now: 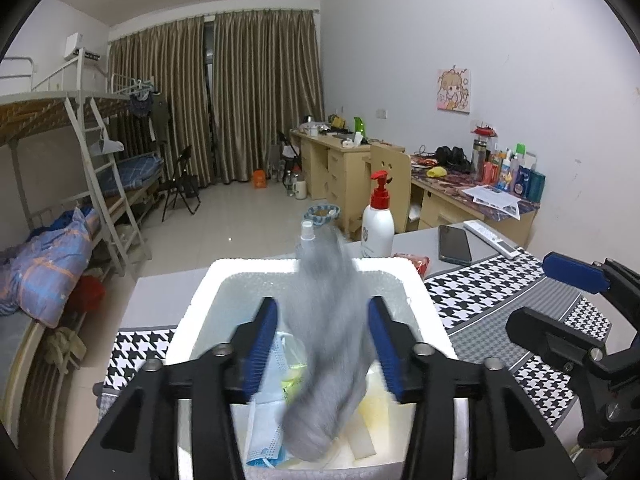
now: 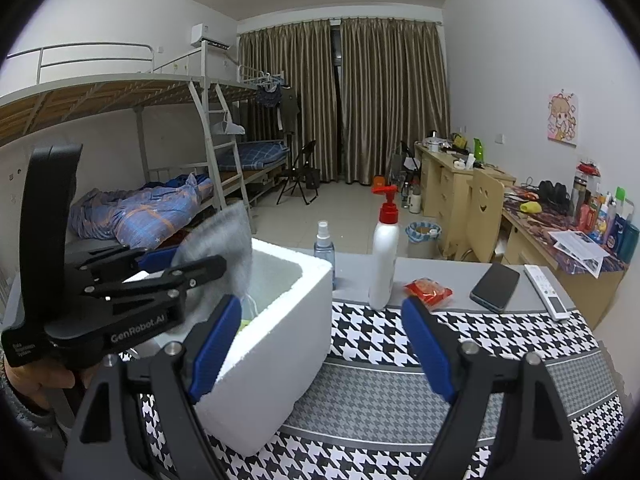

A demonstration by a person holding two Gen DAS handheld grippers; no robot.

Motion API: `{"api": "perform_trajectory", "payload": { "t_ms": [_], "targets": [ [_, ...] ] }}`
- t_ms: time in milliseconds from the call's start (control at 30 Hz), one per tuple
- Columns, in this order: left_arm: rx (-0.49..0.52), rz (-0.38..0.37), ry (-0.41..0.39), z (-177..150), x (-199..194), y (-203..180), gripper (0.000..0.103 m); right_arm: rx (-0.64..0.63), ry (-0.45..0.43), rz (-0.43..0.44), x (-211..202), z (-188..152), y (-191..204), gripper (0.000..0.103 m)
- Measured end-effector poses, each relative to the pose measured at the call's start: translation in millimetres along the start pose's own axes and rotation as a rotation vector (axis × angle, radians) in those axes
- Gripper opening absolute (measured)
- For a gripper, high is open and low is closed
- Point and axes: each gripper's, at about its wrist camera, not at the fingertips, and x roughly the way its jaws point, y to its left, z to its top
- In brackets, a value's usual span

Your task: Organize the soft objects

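A grey fuzzy soft cloth [image 1: 330, 344], motion-blurred, hangs between the spread fingers of my left gripper [image 1: 326, 350] over the white foam box [image 1: 424, 300]; the blue pads do not press on it. Its lower end rests on face masks [image 1: 264, 440] and pale foam pieces inside the box. In the right wrist view the cloth [image 2: 224, 240] sticks up above the box [image 2: 280, 340] behind the left gripper. My right gripper [image 2: 320, 348] is open and empty, to the right of the box over the houndstooth cloth [image 2: 400, 380].
On the table behind the box stand a small spray bottle [image 2: 324, 246] and a white pump bottle [image 2: 384, 256]. A red packet [image 2: 428, 290], a phone [image 2: 496, 286] and a remote [image 2: 546, 292] lie further right. Bunk beds and desks line the room.
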Motion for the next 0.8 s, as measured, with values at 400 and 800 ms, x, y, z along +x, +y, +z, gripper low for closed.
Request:
{"api": "perform_trajectory", "payload": {
  "t_ms": [400,800],
  "targets": [
    [-0.026,0.036,-0.062,0,-17,3,0.101,0.001,-0.014,-0.004,-10,-1,1,0.086],
    [-0.031,0.048,-0.092,1,-28,4,0.102,-0.001,-0.03,-0.015,-19,-1,4,0.086]
  ]
}}
